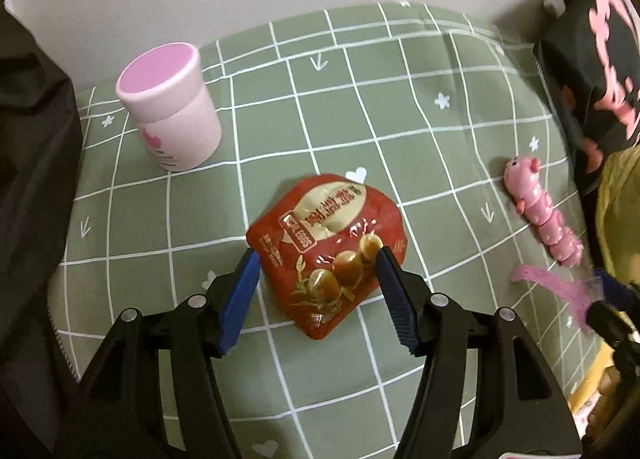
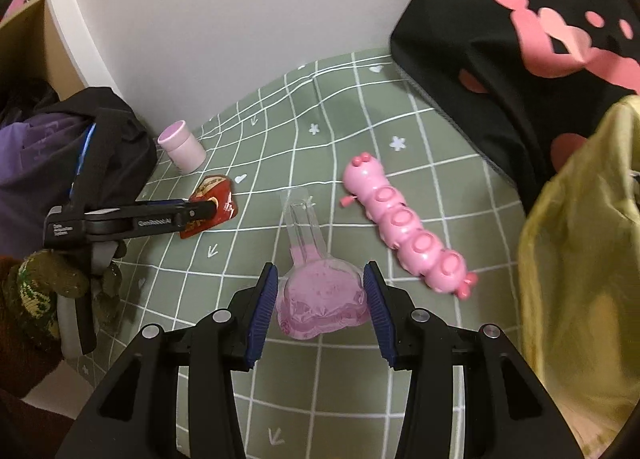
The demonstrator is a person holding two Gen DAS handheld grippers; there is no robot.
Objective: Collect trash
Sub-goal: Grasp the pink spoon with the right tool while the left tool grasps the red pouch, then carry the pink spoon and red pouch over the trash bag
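My right gripper point(image 2: 320, 299) sat nearest, jaws wide on either side of the pink wrapper point(image 2: 320, 307), not yet touching it; its clear neck pointed straight away from me, so its long axis ran along the fingers. My left gripper point(image 1: 316, 279) was equally wide, straddling the near end of the red packet point(image 1: 328, 247), which lay flat and angled away. Each piece of trash lay directly ahead of its own gripper. Both rested on the green checked cloth point(image 1: 400, 119), with a toy caterpillar point(image 2: 408, 231) and pink cup point(image 1: 172, 107) nearby, against a white wall.
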